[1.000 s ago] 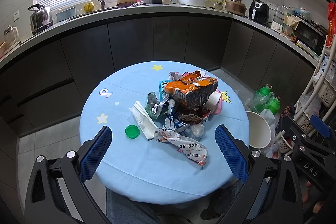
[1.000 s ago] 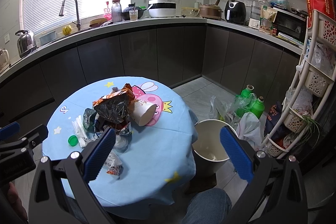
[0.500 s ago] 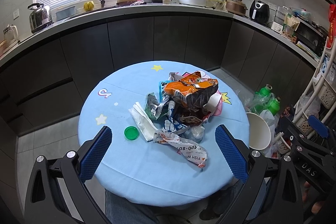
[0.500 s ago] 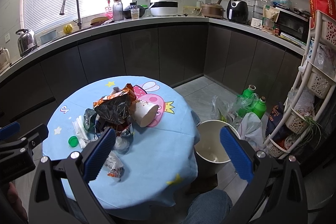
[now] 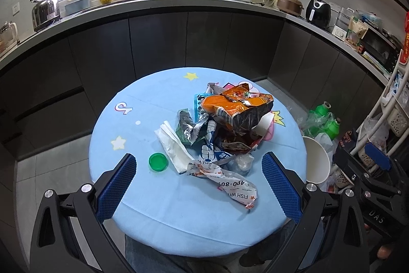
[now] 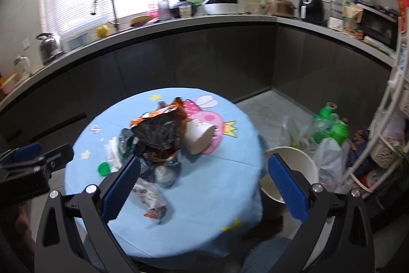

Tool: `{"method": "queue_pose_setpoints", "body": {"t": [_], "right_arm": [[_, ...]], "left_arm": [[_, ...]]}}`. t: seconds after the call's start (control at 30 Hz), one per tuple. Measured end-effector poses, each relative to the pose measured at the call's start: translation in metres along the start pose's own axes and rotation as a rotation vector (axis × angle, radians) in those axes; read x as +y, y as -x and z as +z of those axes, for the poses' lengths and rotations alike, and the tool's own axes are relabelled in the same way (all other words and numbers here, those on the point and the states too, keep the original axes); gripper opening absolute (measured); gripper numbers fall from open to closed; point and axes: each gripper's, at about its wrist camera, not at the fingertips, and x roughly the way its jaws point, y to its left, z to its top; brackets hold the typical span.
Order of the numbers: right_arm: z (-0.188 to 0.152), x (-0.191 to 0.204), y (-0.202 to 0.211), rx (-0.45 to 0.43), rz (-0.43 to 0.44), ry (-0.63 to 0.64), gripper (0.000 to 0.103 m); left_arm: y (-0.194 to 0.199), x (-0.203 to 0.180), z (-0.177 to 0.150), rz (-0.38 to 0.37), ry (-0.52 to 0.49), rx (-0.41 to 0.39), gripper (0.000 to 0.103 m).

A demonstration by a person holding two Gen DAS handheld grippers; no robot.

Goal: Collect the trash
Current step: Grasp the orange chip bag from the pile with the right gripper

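Observation:
A pile of trash lies on the round blue table (image 5: 143, 119): an orange snack bag (image 5: 237, 106), a paper cup (image 6: 199, 136) on its side, a white napkin (image 5: 173, 145), a green lid (image 5: 158, 162), a white fish wrapper (image 5: 230, 183) and crumpled foil wrappers (image 5: 191, 127). A white trash bin (image 6: 291, 168) stands on the floor at the table's right. My left gripper (image 5: 202, 183) is open and empty above the table's near edge. My right gripper (image 6: 204, 186) is open and empty, hovering near the table's right side, the bin behind its right finger.
Green bottles and plastic bags (image 6: 329, 129) lie on the floor beyond the bin. A white wire rack (image 6: 391, 124) stands at the right. Dark cabinets and a cluttered counter (image 5: 179, 7) curve behind the table.
My right gripper has swung left toward the table and come closer; its view is blurred by motion. My left gripper has drifted slightly. Both remain open.

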Motion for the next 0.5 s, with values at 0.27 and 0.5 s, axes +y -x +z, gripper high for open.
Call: {"method": "queue_pose_setpoints", "body": {"t": [0.27, 0.5], "right_arm": [[0.008, 0.011, -0.060, 0.058, 0.128, 0.016, 0.099], [0.030, 0.030, -0.136, 0.112, 0.101, 0.144, 0.098]], "left_arm": [[-0.024, 0.029, 0.009, -0.083, 0.049, 0.039, 0.094], [-0.042, 0.046, 0.020, -0.108, 0.079, 0.051, 0.090]]}}
